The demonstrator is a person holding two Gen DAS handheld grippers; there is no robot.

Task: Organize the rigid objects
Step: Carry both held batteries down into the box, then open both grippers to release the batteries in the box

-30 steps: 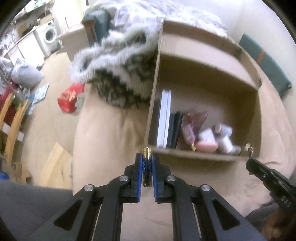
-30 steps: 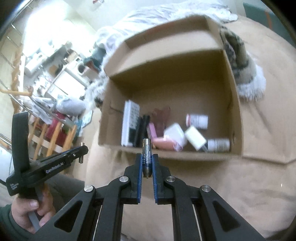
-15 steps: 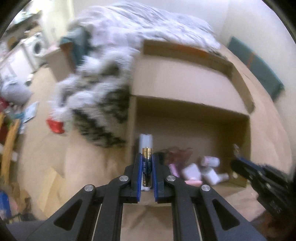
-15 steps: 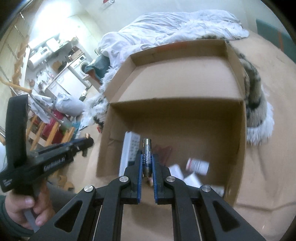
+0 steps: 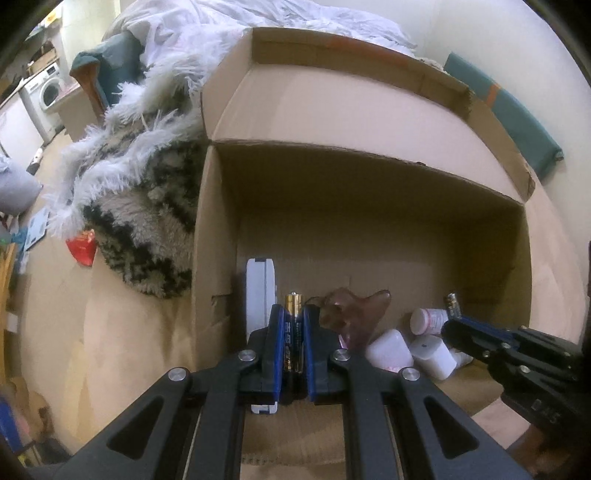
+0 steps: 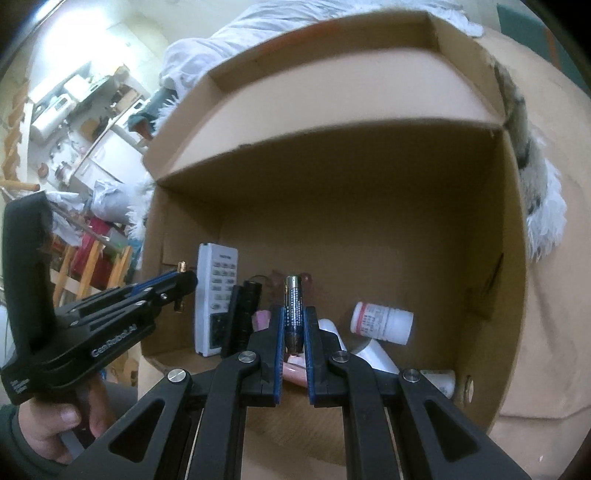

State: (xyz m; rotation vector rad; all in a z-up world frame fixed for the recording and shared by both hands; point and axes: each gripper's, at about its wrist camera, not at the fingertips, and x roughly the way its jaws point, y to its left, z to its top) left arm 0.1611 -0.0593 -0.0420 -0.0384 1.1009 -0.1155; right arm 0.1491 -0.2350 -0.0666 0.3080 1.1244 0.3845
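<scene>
My left gripper (image 5: pixel 293 325) is shut on a gold-tipped blue battery (image 5: pixel 293 332), held upright over the near left part of an open cardboard box (image 5: pixel 369 221). My right gripper (image 6: pixel 294 325) is shut on a dark battery (image 6: pixel 294 317), over the box's near middle. Each gripper shows in the other's view: the right gripper (image 5: pixel 452 314) with its battery tip, the left gripper (image 6: pixel 181 275) at the box's left wall. Inside the box lie a white remote (image 6: pixel 216 295), black items (image 6: pixel 245 314), a brownish pink piece (image 5: pixel 351 310) and white bottles (image 6: pixel 382 322).
The box sits on a tan bed cover (image 5: pixel 129 332). A furry black-and-white blanket (image 5: pixel 147 184) lies against the box's left side. A white duvet (image 5: pixel 295 18) is behind it. A teal cushion (image 5: pixel 509 114) lies at the right. Room furniture is far left.
Both grippers have moved forward and down over the box's near wall into its opening, each still holding its battery. The box now fills both views.
</scene>
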